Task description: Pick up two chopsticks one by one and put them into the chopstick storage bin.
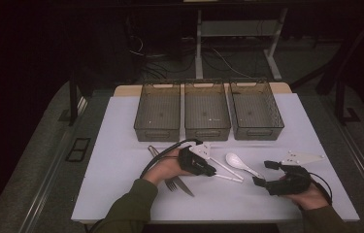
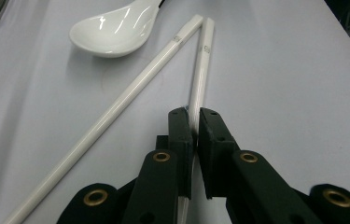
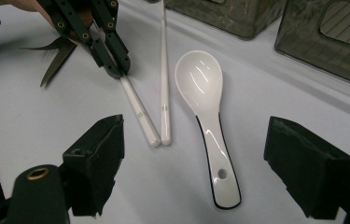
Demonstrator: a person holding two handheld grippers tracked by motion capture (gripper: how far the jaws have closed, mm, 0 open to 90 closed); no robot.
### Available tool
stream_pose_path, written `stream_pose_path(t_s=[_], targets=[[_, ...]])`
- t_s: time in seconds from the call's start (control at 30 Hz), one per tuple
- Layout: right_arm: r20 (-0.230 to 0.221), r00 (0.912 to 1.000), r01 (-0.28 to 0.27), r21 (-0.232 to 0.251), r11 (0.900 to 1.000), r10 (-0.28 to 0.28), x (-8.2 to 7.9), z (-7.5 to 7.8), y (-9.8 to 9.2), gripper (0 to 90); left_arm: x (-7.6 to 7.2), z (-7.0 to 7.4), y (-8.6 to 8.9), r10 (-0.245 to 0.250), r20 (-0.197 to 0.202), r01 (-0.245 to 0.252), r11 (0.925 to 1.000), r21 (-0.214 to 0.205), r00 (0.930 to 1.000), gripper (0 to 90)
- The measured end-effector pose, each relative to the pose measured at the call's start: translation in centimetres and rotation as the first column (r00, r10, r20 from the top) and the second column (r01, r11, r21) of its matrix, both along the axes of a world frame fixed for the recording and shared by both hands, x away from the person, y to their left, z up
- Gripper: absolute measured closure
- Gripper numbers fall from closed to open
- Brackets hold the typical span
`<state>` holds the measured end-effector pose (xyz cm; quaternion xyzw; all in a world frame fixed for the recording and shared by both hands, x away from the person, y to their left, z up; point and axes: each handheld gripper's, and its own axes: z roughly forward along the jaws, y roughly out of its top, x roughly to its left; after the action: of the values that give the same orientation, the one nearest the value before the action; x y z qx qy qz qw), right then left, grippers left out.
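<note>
My left gripper is shut on one white chopstick, which lies on the white table mat; the pads press on it near its middle. A second white chopstick lies beside it, the two tips meeting in a V. A white ceramic spoon rests bowl-up just past them. My right gripper stands open, a jaw on either side of the spoon's handle and apart from it. In the high view the left gripper is at table centre and the right gripper to its right.
Three empty grey bins stand in a row at the back of the mat. A metal fork and knife lie under the left hand. The table's front edge is close.
</note>
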<state>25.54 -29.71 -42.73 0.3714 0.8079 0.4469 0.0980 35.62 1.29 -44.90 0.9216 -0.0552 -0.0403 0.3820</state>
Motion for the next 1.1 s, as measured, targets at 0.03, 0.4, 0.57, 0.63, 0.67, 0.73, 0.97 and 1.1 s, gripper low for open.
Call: stream_pose_path(t_s=[0.03,0.4,0.57,0.63,0.67,0.73,0.97,1.1], targets=[[0.0,1.0,0.0,0.0,1.0,0.0,0.0,0.0,0.0,20.1,0.0,0.0,-0.1,-0.001,0.001,0.001,1.0,-0.002,1.0,83.0],[0.0,1.0,0.003,0.004,1.0,-0.003,-0.1,0.1,-0.1,20.0,0.1,0.2,0.4,-0.01,0.039,0.009,0.9996,0.027,0.9992,80.0],[0.0,1.0,0.002,0.004,1.0,-0.002,0.0,0.0,-0.1,19.9,0.4,0.0,0.5,-0.008,0.005,0.008,0.9999,0.015,1.0,82.1],[0.0,1.0,0.001,0.003,1.0,-0.001,0.0,0.0,0.0,19.9,0.5,0.0,0.6,-0.013,0.002,0.013,0.9999,0.009,0.9999,83.0],[-0.002,1.0,0.0,0.003,1.0,0.0,0.0,0.0,0.0,19.9,0.4,0.0,0.5,-0.016,0.006,0.015,0.9998,0.011,0.9999,83.2],[-0.003,1.0,0.001,0.004,1.0,-0.001,-0.1,0.0,0.0,19.9,0.4,0.1,0.4,-0.018,0.02,0.018,0.9998,0.011,0.9996,83.7],[0.0,1.0,0.003,0.005,1.0,-0.003,-0.1,0.1,-0.1,19.9,-0.4,0.3,-0.8,-0.008,0.048,0.007,0.9999,0.013,0.9988,84.0],[0.003,1.0,0.003,0.005,1.0,-0.003,-0.1,0.1,-0.1,19.8,-0.6,0.9,-1.1,0.007,0.059,-0.007,1.0,-0.004,0.9982,84.0]])
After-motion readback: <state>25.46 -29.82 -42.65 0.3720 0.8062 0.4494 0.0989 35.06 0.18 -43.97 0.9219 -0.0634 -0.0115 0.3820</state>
